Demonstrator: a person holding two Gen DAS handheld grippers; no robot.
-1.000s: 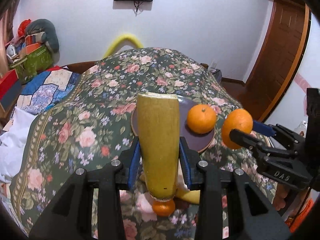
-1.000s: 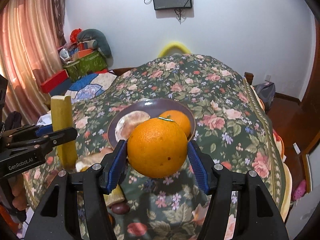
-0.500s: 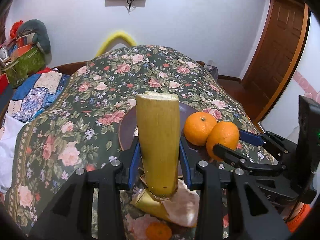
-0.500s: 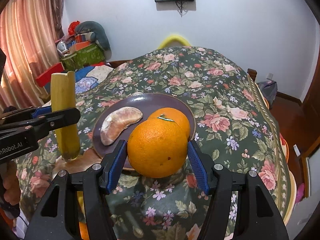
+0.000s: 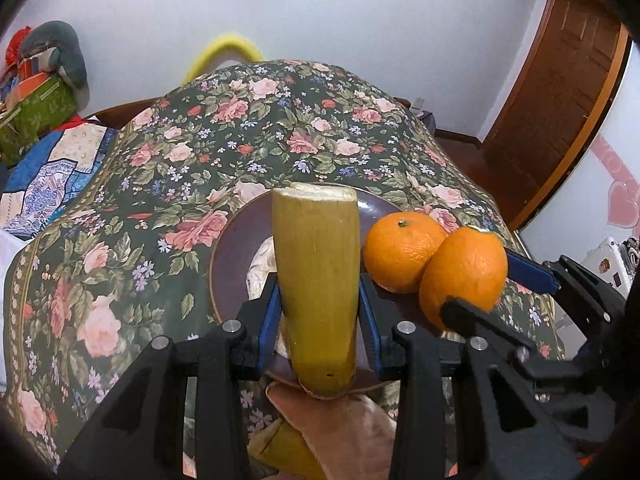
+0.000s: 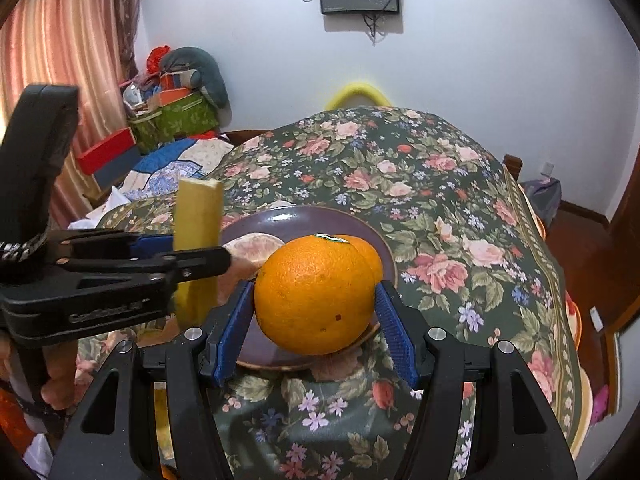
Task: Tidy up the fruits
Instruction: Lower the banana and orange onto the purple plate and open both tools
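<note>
Here the left gripper (image 5: 320, 312) pinches a cut banana piece (image 5: 318, 288) standing upright, right over the near edge of the purple plate (image 5: 236, 248). Just to its right, the right gripper (image 6: 316, 316) squeezes a big orange (image 6: 314, 294), touching another orange (image 5: 400, 252) on the plate.

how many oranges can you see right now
2: one orange is gripped in the right gripper over the plate's near edge; the other orange sits on the plate behind it. More may be hidden below the grippers.
</note>
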